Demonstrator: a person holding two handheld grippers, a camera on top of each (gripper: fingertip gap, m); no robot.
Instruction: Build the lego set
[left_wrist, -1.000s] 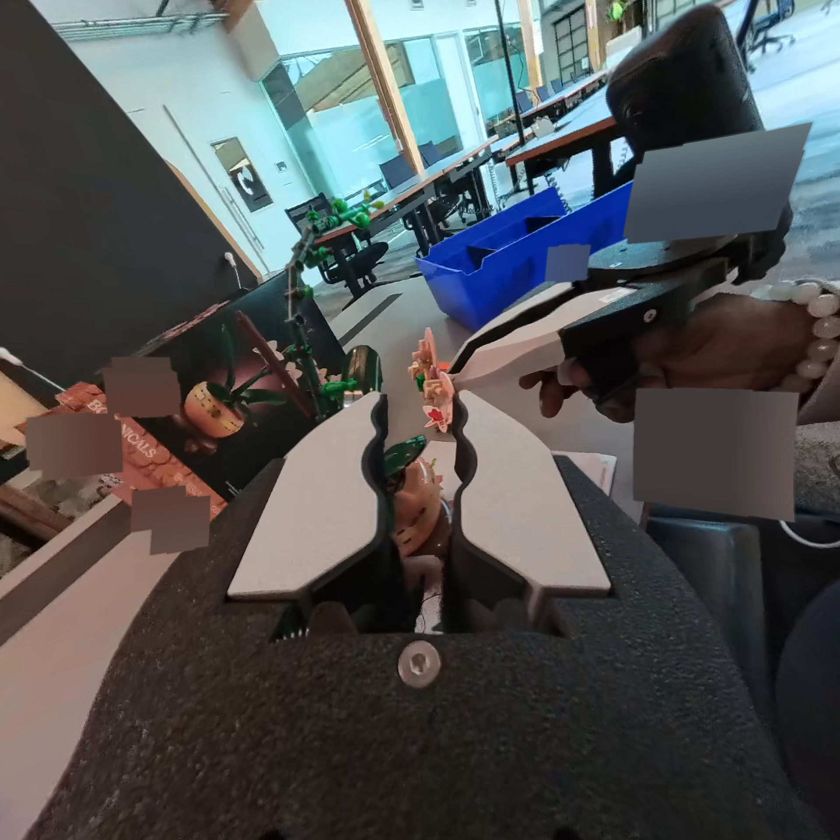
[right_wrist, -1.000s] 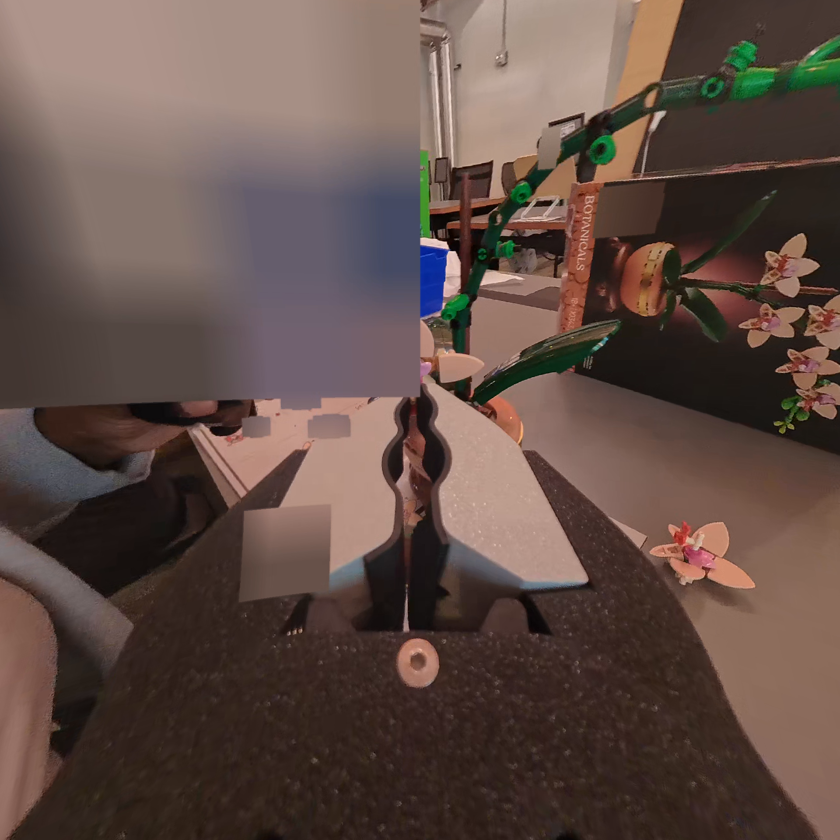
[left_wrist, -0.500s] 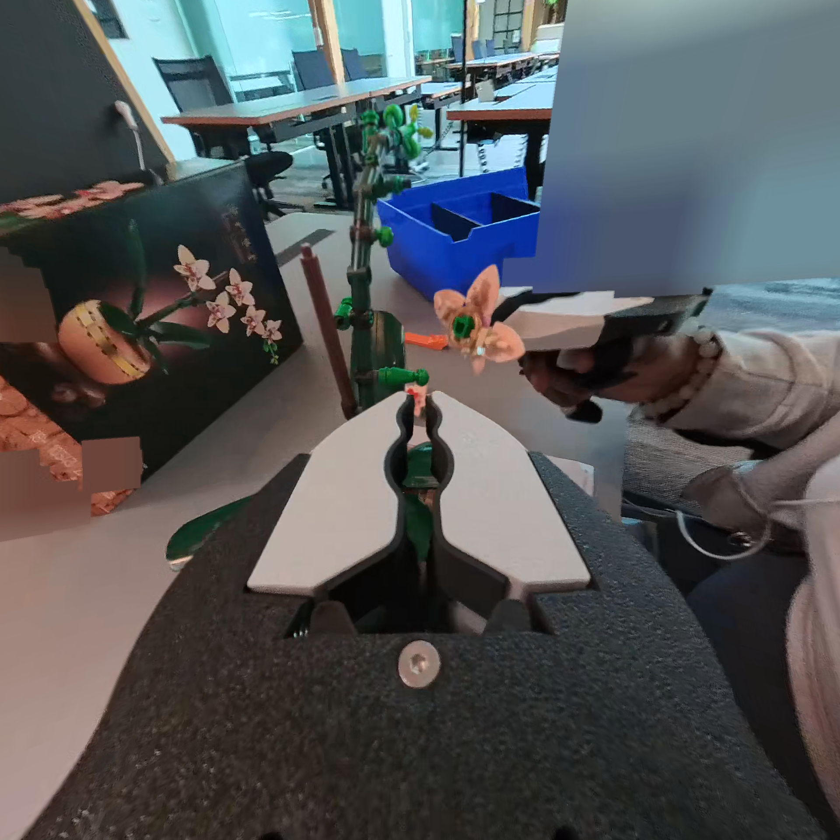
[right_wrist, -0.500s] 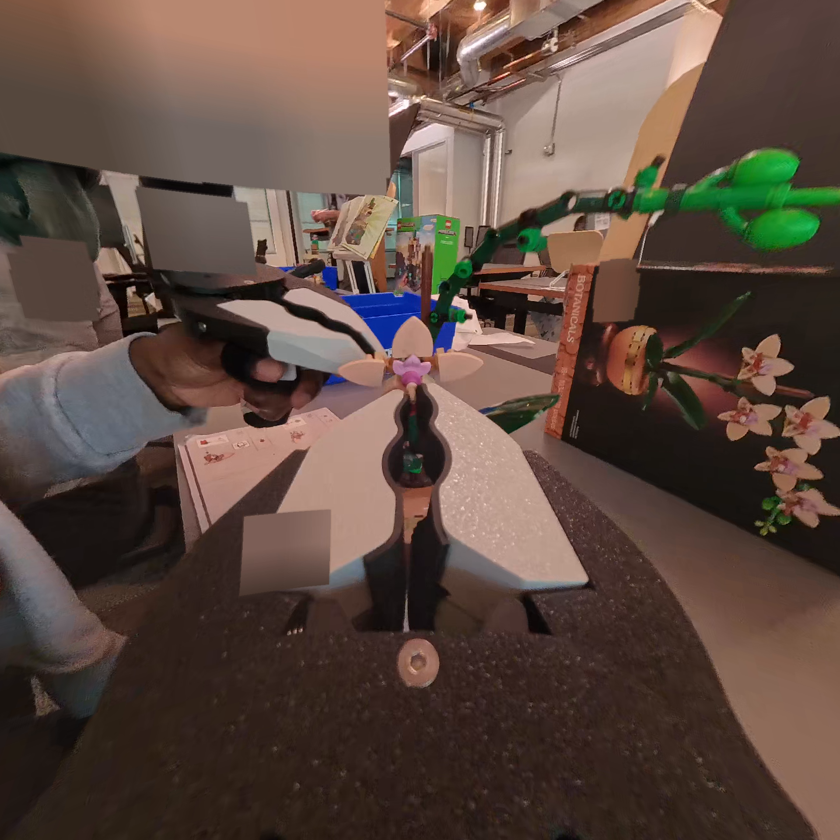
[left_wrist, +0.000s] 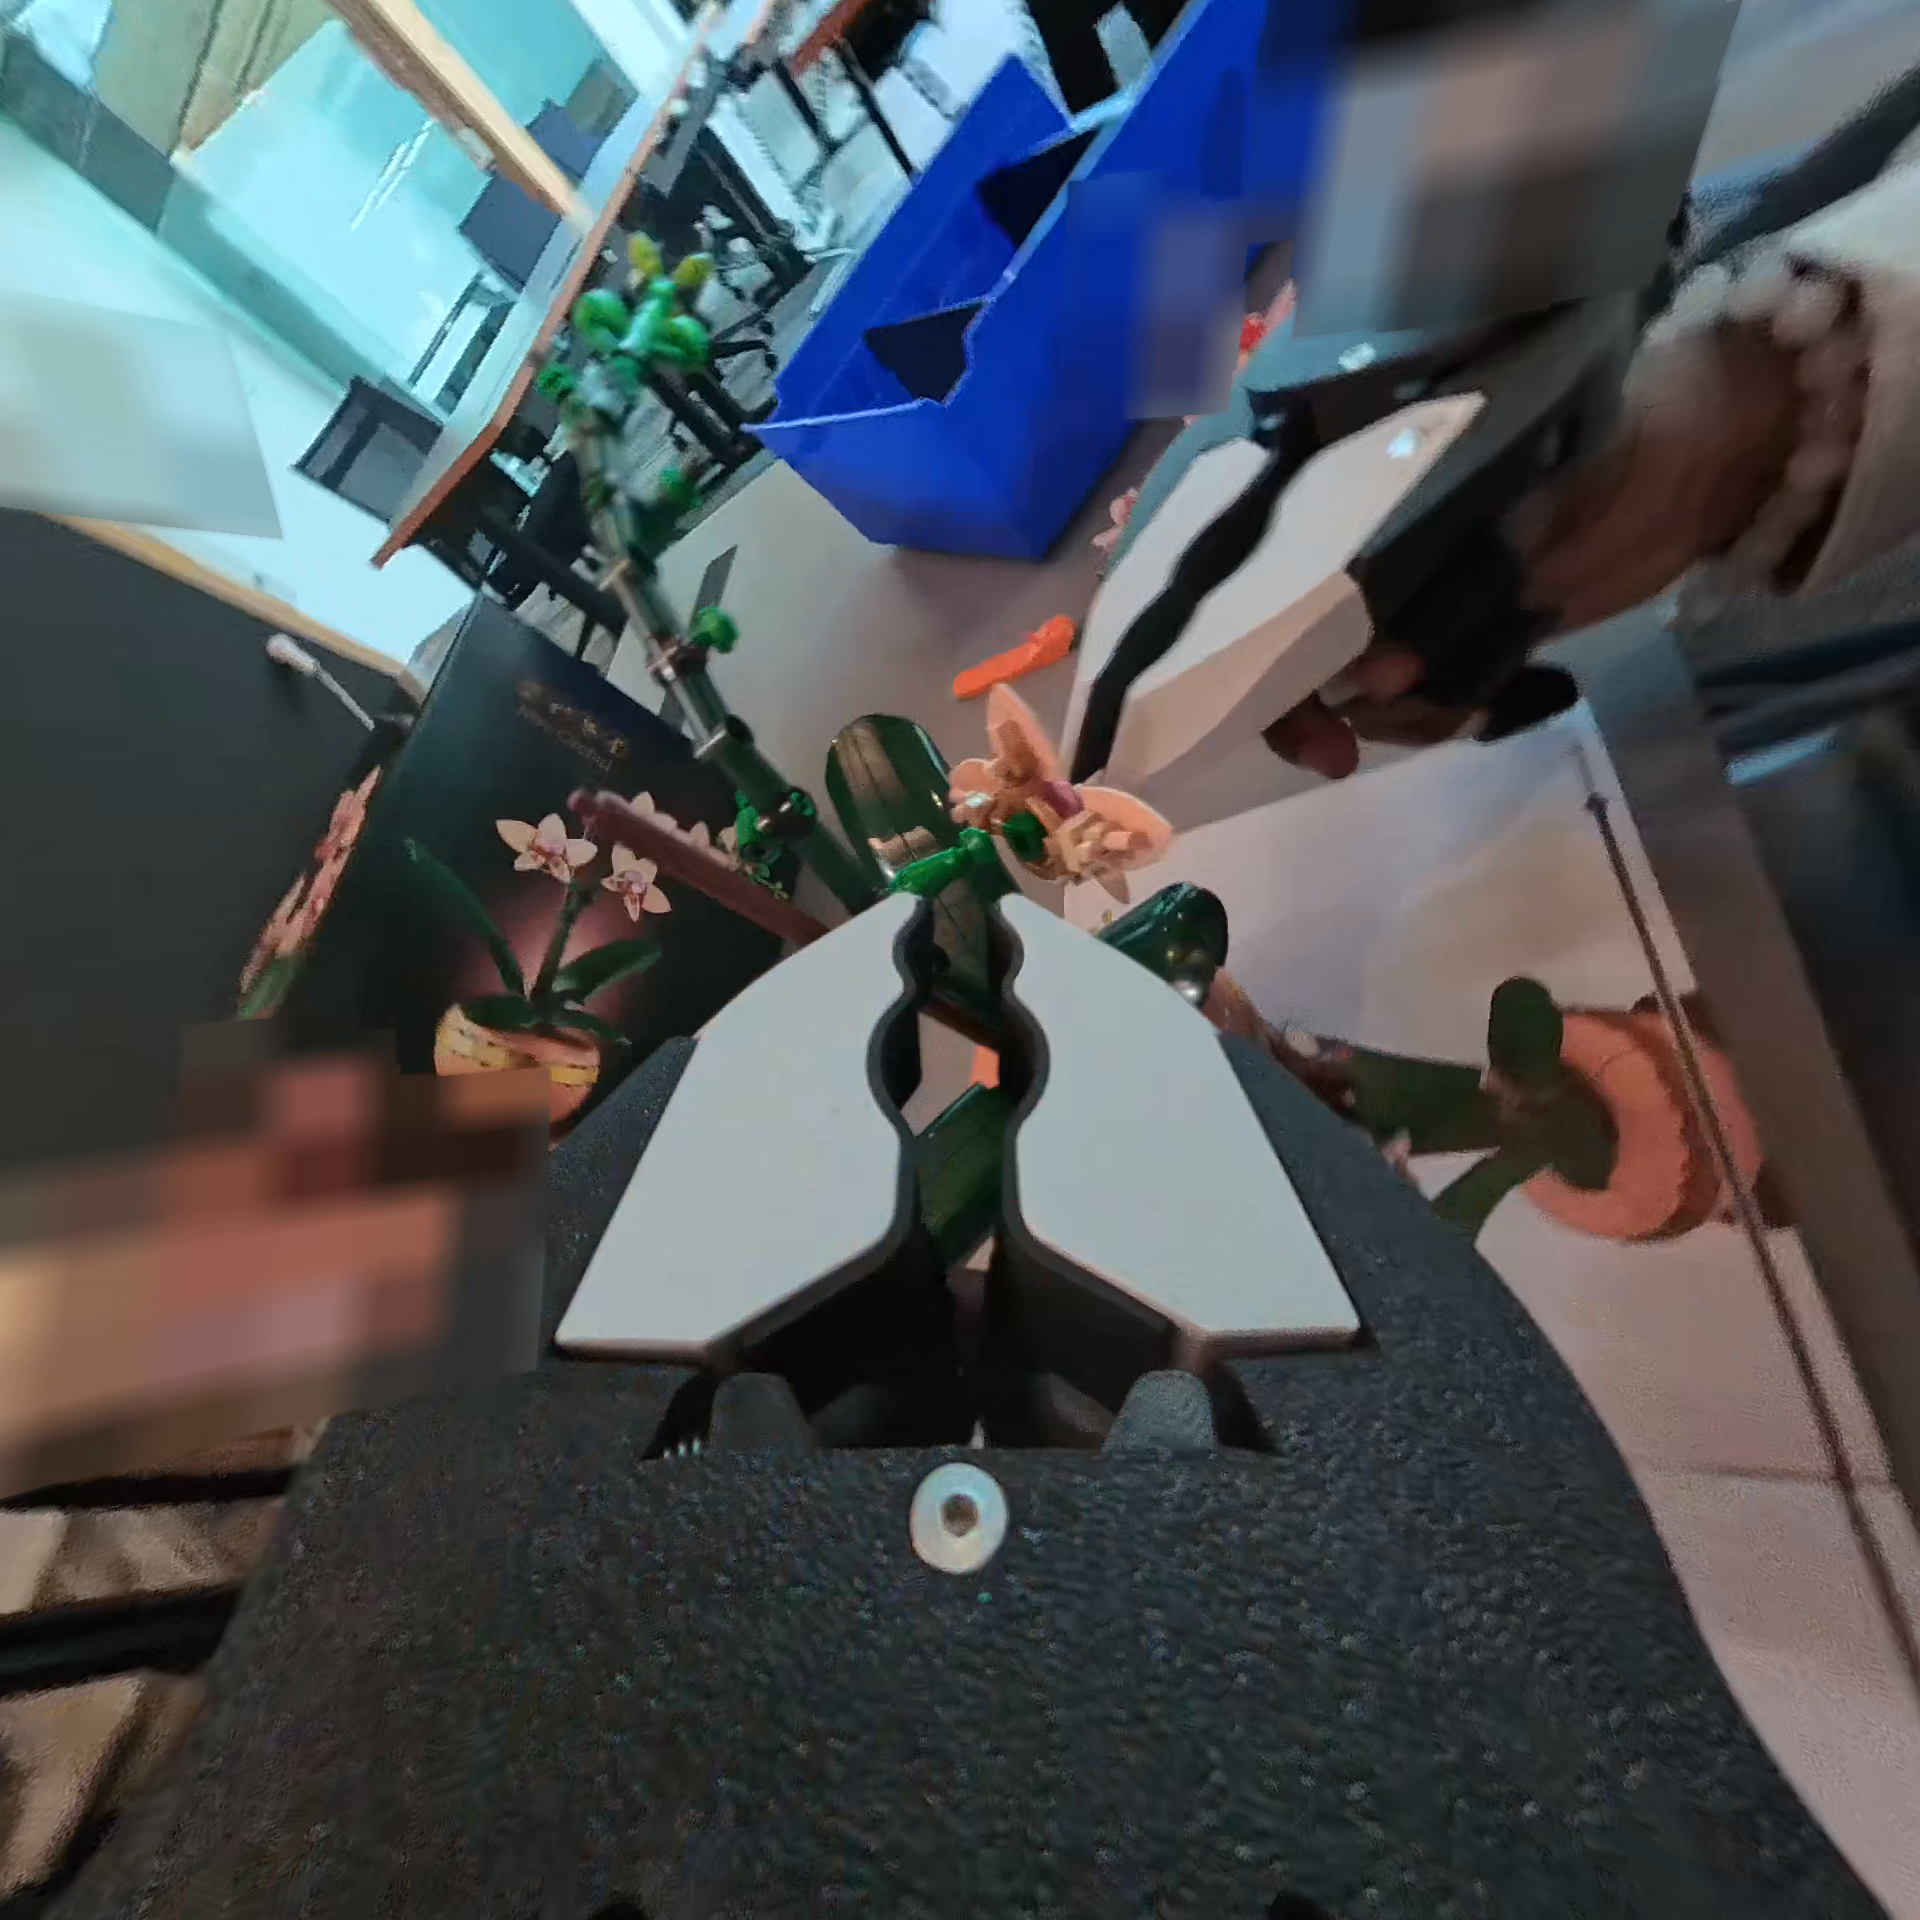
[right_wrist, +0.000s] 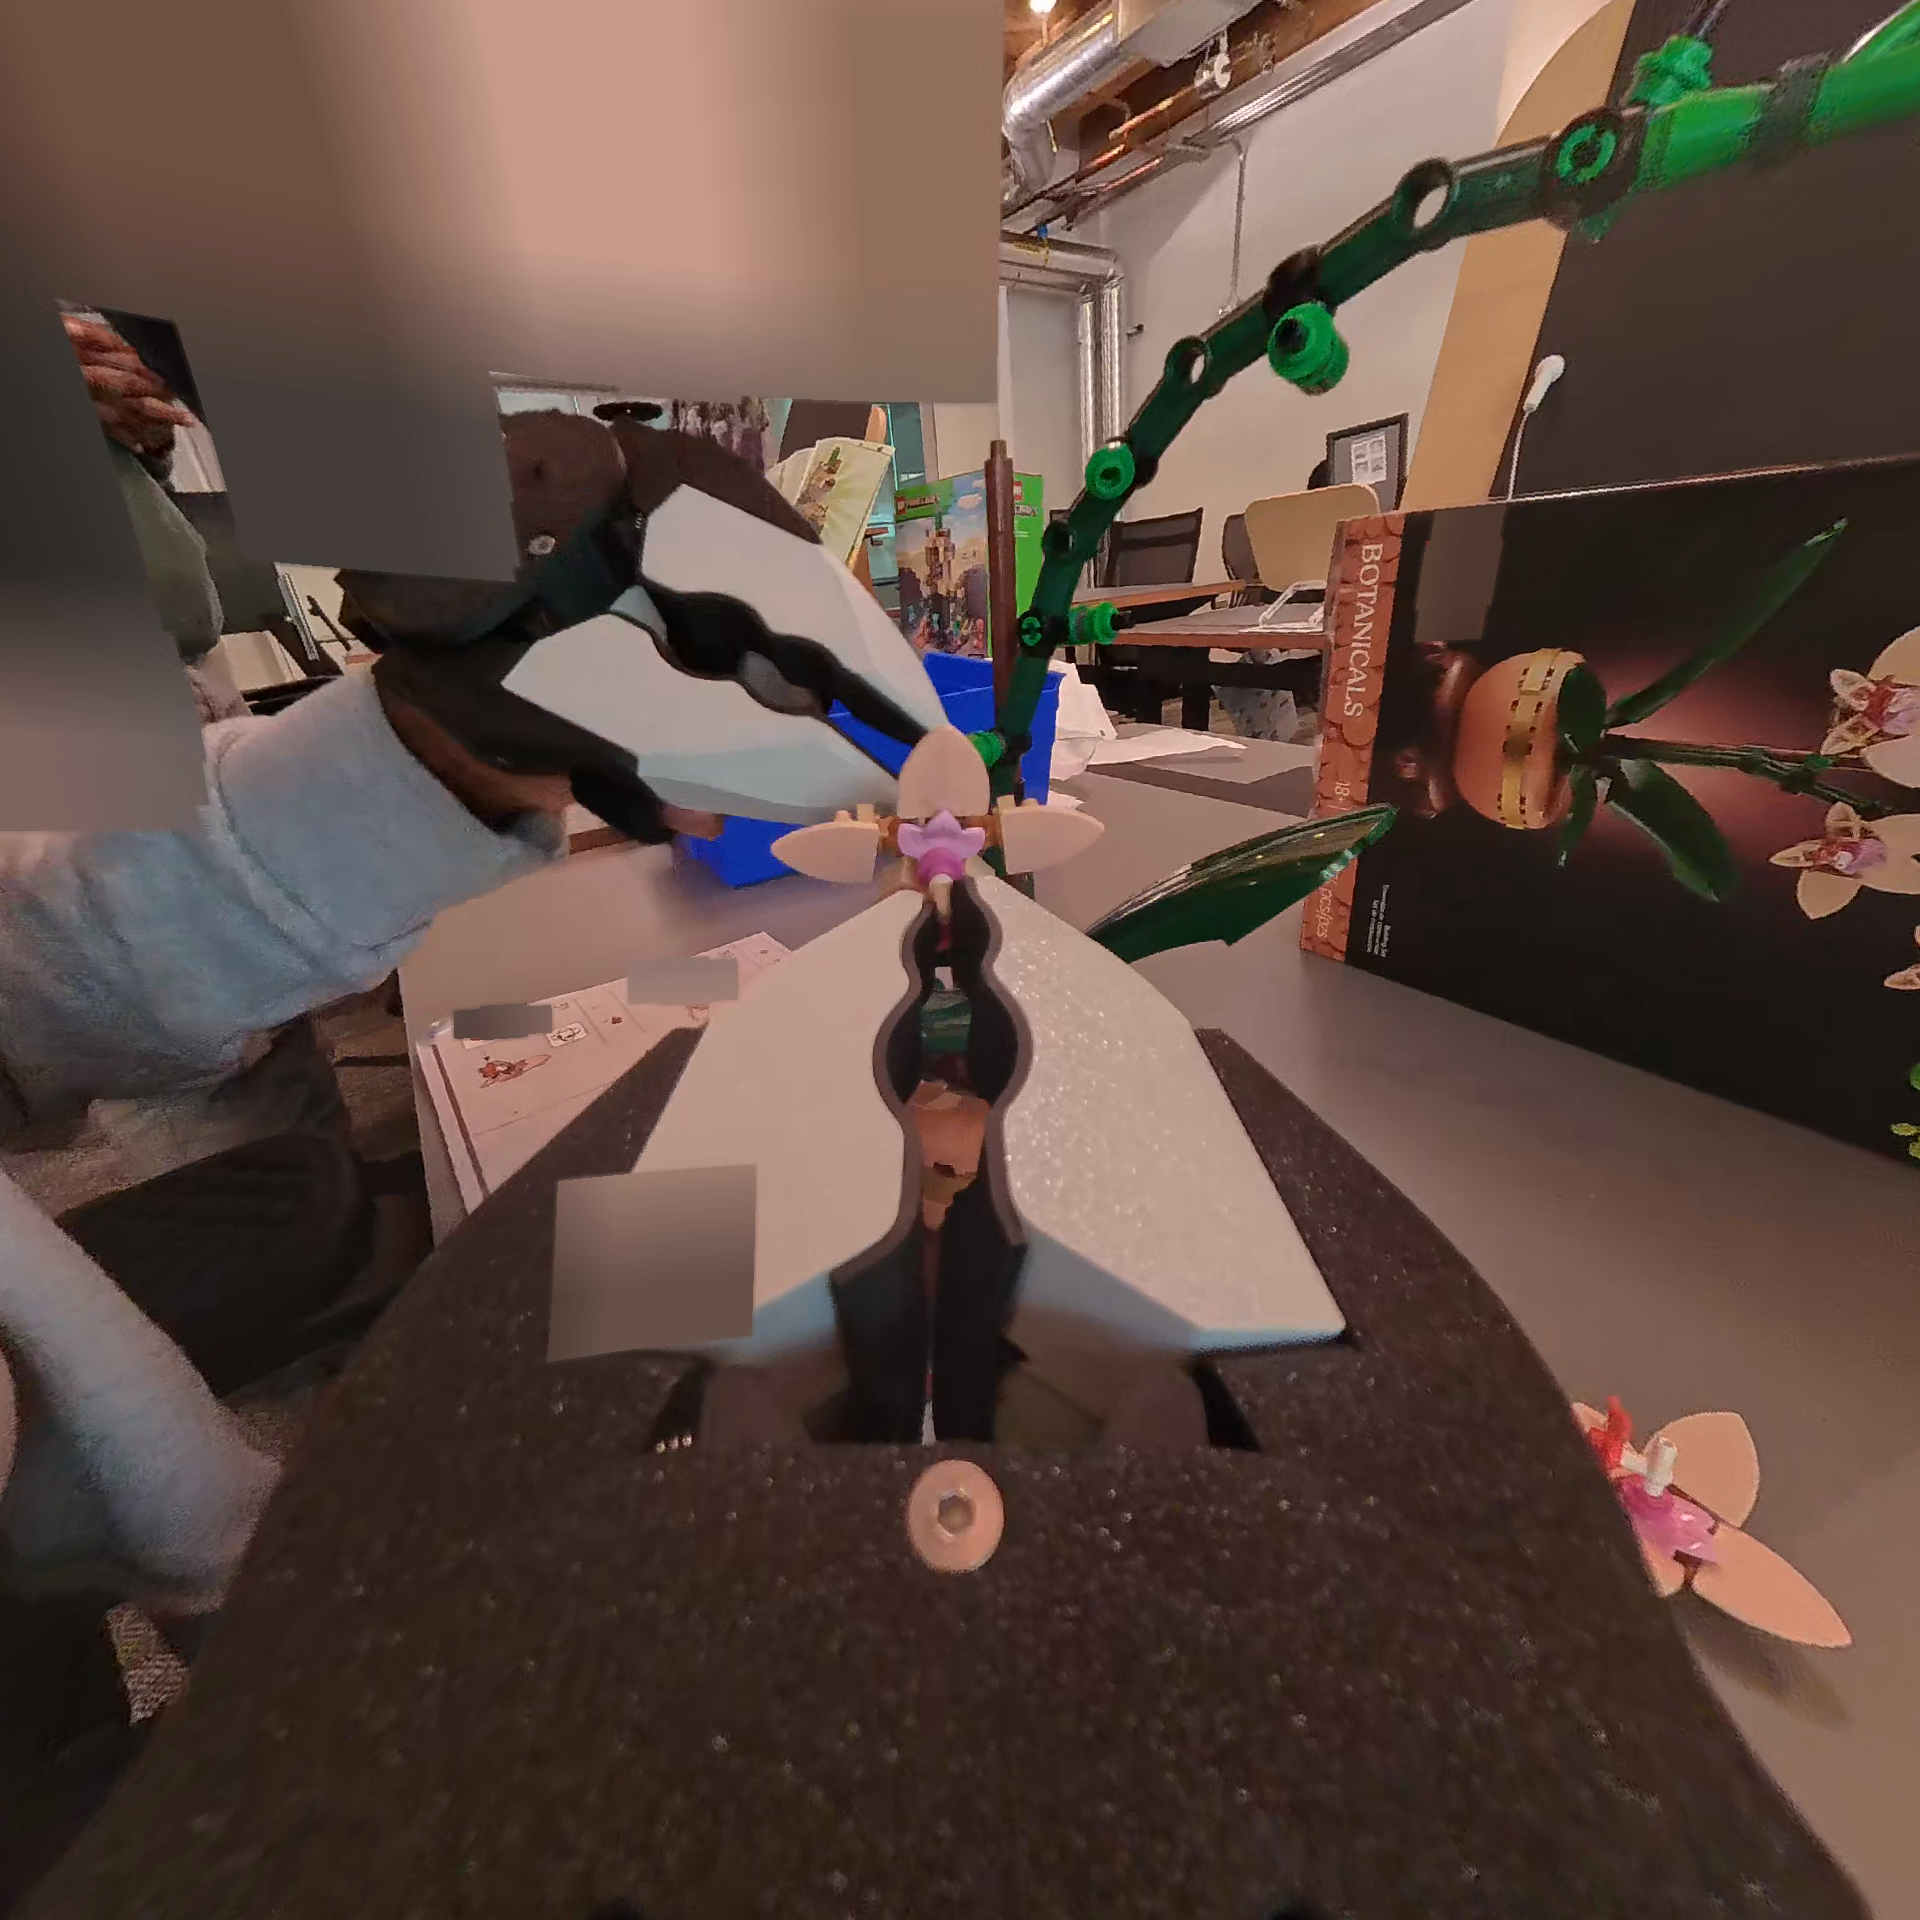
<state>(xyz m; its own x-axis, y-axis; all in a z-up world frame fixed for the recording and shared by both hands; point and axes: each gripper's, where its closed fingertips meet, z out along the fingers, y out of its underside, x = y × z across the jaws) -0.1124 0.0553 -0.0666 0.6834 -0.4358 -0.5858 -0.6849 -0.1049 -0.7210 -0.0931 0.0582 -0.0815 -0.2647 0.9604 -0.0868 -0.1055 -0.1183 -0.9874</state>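
While the green stem (right_wrist: 1226, 364) stands built but bare, the right gripper (right_wrist: 948, 914) pinches one orchid flower (right_wrist: 940, 831) near it, left gripper (left_wrist: 958, 920) nearly closed on nothing, another flower (right_wrist: 1704, 1517) waiting on the counter (right_wrist: 1558, 1195).

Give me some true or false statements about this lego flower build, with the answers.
The right tool grips a pale pink brick flower with a purple centre. True.
A second pink brick flower lies on the grey table. True.
The plastic storage bin is red. False: it is blue.
The curved green brick stem already carries several flowers. False: its side pegs are bare.
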